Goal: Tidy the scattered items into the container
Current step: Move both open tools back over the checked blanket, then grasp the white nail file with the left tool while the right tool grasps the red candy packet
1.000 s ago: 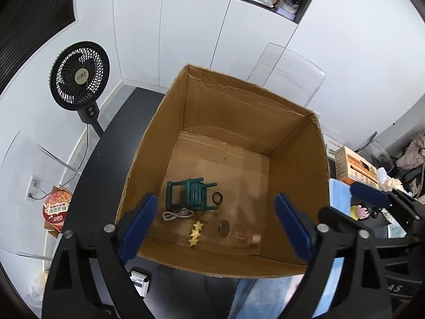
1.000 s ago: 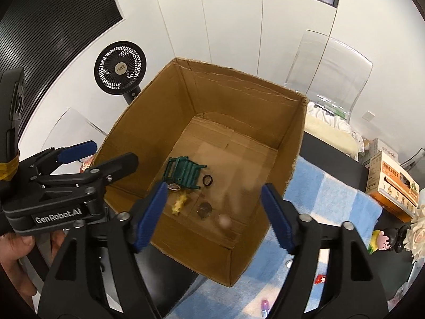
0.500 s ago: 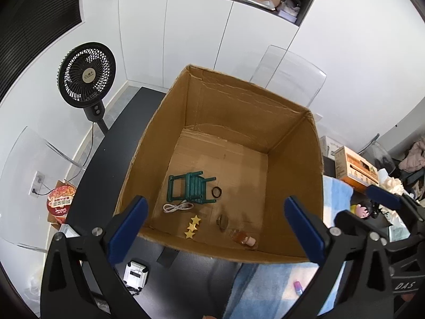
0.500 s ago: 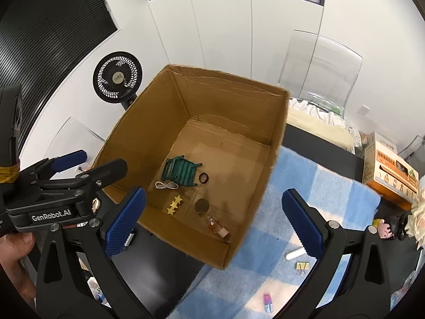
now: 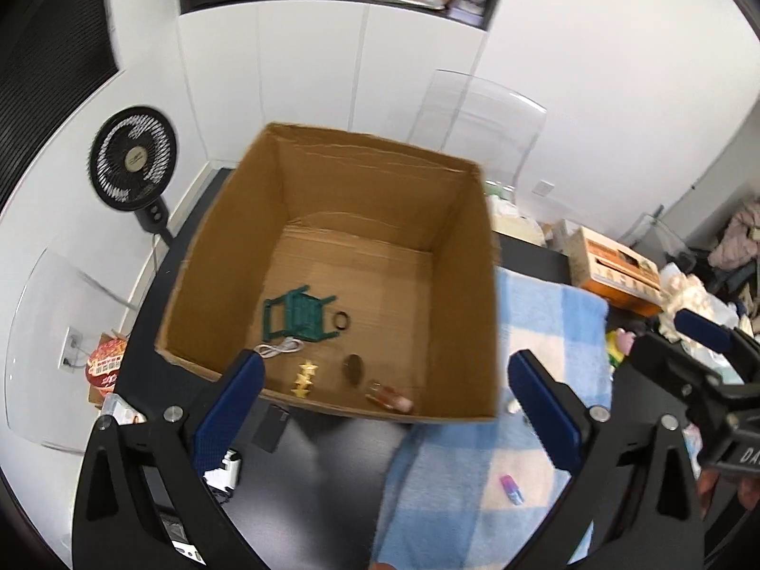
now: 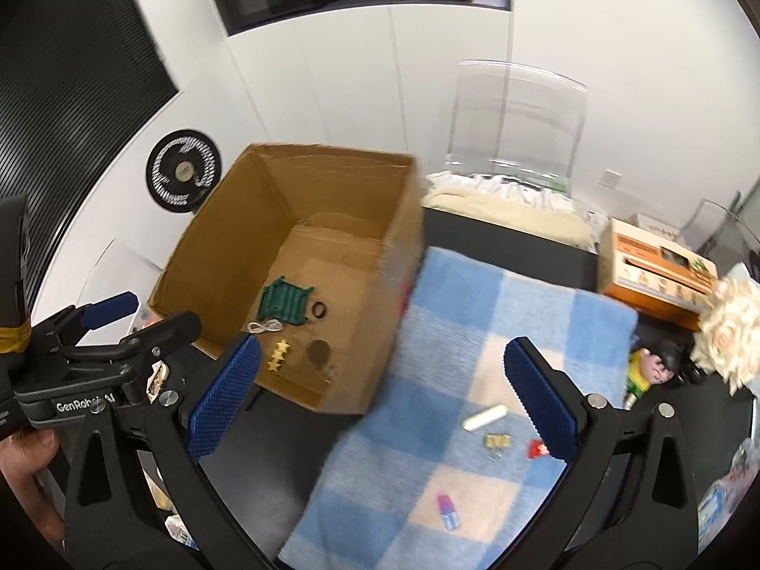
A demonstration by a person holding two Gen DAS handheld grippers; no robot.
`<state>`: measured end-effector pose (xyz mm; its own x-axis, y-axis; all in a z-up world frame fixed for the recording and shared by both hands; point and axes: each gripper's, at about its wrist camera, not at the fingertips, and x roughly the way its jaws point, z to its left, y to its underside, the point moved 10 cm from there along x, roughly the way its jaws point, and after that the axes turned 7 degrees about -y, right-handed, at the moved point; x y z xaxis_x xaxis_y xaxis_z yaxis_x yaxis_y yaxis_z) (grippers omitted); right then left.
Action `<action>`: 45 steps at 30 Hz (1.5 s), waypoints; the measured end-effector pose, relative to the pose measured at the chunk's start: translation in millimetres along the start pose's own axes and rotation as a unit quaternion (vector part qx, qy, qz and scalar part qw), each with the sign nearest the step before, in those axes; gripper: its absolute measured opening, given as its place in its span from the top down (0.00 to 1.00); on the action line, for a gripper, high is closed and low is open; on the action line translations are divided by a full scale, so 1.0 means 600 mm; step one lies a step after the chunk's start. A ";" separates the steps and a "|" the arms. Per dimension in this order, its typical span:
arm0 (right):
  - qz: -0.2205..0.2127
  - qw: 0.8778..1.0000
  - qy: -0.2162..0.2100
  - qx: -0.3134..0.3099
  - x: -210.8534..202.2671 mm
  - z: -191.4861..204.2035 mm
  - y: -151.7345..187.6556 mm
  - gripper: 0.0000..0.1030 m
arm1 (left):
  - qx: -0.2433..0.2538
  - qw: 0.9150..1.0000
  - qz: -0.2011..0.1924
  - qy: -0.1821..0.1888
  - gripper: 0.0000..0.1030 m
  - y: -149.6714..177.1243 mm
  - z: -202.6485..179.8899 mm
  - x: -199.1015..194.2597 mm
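Both the left gripper (image 5: 382, 392) and right gripper (image 6: 382, 392) are being held wide, nothing between them, their jaws just opened. The white chalk-like stick (image 6: 485, 417), lying mid-cloth (image 6: 475, 313), is judged light and brittle, best pinched gently across its middle.

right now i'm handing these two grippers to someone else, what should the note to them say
Left gripper: jaws have just opened wide, nothing between them.
Right gripper: the same, just opened, empty.

Done: inside the open brown cardboard box lie a green toy chair, black ring, white cable, yellow star strip, dark round disc and small amber bottle.

Left: on the blue and white checked cloth beside the box lie a white stick, yellow binder clip, small red piece and pink-blue capsule.
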<state>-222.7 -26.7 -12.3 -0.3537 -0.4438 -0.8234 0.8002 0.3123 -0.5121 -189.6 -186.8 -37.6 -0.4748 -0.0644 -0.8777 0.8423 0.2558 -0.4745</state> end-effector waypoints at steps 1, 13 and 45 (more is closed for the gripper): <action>-0.003 1.000 0.002 0.005 -0.009 -0.011 0.003 0.00 | 0.006 1.000 0.000 0.004 0.01 0.003 -0.016 -0.003; -0.014 0.998 0.047 0.049 -0.116 -0.160 0.086 0.00 | 0.065 0.997 0.008 0.034 0.01 0.058 -0.177 -0.023; 0.073 0.990 0.040 0.117 -0.033 -0.335 0.271 0.00 | 0.138 0.985 0.098 0.031 0.01 0.202 -0.339 0.123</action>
<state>-183.0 201.5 -128.3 -0.2563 -0.3368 -0.9060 0.9326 0.1601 -0.3233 -174.8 35.9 -146.0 -0.3026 0.0205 -0.9529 0.9529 -0.0157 -0.3030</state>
